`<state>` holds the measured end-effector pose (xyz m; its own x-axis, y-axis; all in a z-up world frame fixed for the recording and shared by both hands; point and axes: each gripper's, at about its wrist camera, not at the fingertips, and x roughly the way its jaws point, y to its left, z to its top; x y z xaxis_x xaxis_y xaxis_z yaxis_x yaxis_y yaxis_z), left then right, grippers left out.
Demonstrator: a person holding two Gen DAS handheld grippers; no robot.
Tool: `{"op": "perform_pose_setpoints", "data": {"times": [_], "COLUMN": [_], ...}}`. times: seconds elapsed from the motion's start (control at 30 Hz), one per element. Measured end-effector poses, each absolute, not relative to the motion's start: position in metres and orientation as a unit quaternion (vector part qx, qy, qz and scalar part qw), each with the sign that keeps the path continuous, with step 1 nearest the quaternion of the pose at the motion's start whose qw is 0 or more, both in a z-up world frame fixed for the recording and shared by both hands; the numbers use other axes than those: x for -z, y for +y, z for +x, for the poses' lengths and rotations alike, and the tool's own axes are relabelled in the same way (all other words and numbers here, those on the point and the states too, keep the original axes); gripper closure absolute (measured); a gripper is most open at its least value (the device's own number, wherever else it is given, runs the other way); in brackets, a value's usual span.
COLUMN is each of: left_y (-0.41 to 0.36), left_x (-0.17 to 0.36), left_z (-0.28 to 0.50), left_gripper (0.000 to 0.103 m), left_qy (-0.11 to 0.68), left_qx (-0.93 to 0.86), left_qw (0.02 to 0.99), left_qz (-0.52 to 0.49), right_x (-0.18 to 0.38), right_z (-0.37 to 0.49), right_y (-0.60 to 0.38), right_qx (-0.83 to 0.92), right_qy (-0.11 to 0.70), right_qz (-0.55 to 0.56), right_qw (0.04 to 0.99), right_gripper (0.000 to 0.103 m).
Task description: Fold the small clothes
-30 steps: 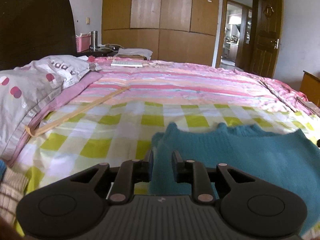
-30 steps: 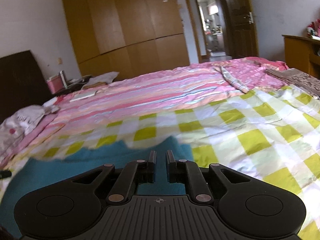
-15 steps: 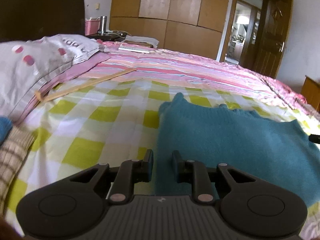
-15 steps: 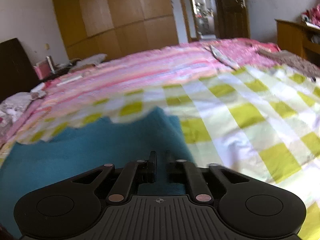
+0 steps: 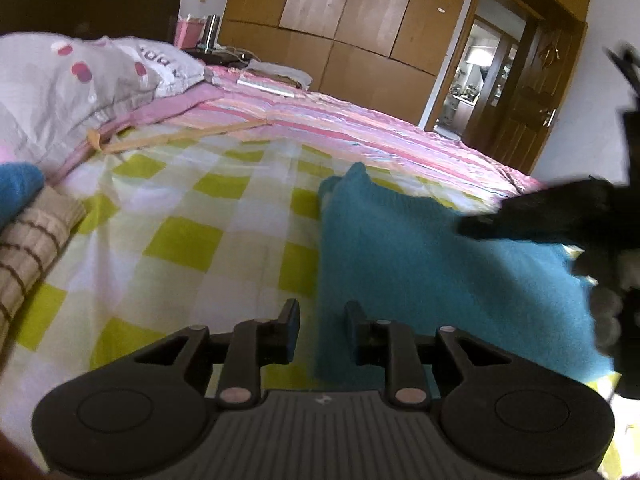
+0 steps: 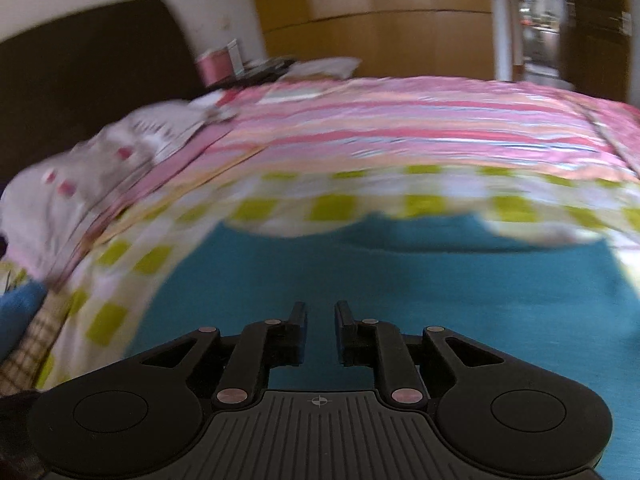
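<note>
A teal knit sweater [image 5: 420,268] lies flat on the green-and-white checked bedspread [image 5: 192,240]; it also fills the lower middle of the right wrist view [image 6: 400,272]. My left gripper [image 5: 322,320] is open, its jaws a little apart at the sweater's near left edge, holding nothing. My right gripper [image 6: 320,316] is open over the middle of the sweater, empty. It also shows as a dark blurred shape at the right of the left wrist view [image 5: 560,220].
A grey dotted pillow [image 5: 72,92] lies at the left. A brown striped folded garment [image 5: 28,248] and a blue one [image 5: 16,188] sit at the near left. A pink striped sheet [image 5: 360,132] covers the far bed, with wardrobe and doorway beyond.
My right gripper swung left across the sweater and its jaws opened a little; its view is blurred. It has come into the left wrist view. My left gripper shifted slightly, still open.
</note>
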<state>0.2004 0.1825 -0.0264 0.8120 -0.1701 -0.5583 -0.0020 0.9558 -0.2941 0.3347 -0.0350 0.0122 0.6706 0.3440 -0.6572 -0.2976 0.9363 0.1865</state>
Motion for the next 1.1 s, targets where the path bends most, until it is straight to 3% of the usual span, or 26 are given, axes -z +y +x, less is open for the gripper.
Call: {"op": "perform_pose_setpoints", "data": {"times": [0.1,0.47,0.53,0.6,0.83,0.93,1.1], "left_y": [0.187,0.2,0.2,0.199,0.2,0.199,0.195], "left_x": [0.029,0.028,0.028,0.028,0.033,0.035,0.039], "left_z": [0.2,0.194,0.194,0.194,0.193,0.193,0.191], "left_gripper": [0.071,0.071,0.071,0.071,0.069,0.064,0.058], "left_qy": [0.308,0.306,0.305,0.304,0.304,0.307,0.311], "left_qx": [0.061,0.09,0.091,0.092,0.102,0.111,0.124], "left_qw": [0.938,0.933,0.933,0.935,0.931,0.929,0.924], "left_qz": [-0.148,-0.166,-0.165,-0.16,-0.172,-0.176,-0.184], "right_x": [-0.011,-0.002,0.0,0.001,0.015,0.022,0.032], "right_z": [0.346,0.388,0.392,0.395,0.394,0.394,0.393], "right_y": [0.003,0.073,0.079,0.09,0.133,0.145,0.151], "right_qx": [-0.188,-0.163,-0.164,-0.163,-0.131,-0.126,-0.123], "right_qy": [0.38,0.415,0.426,0.432,0.435,0.438,0.431], "right_qz": [0.02,0.0,-0.004,-0.025,-0.164,-0.206,-0.259], "right_qw": [0.906,0.895,0.89,0.887,0.875,0.866,0.856], "right_gripper": [0.075,0.066,0.052,0.048,0.046,0.041,0.043]}}
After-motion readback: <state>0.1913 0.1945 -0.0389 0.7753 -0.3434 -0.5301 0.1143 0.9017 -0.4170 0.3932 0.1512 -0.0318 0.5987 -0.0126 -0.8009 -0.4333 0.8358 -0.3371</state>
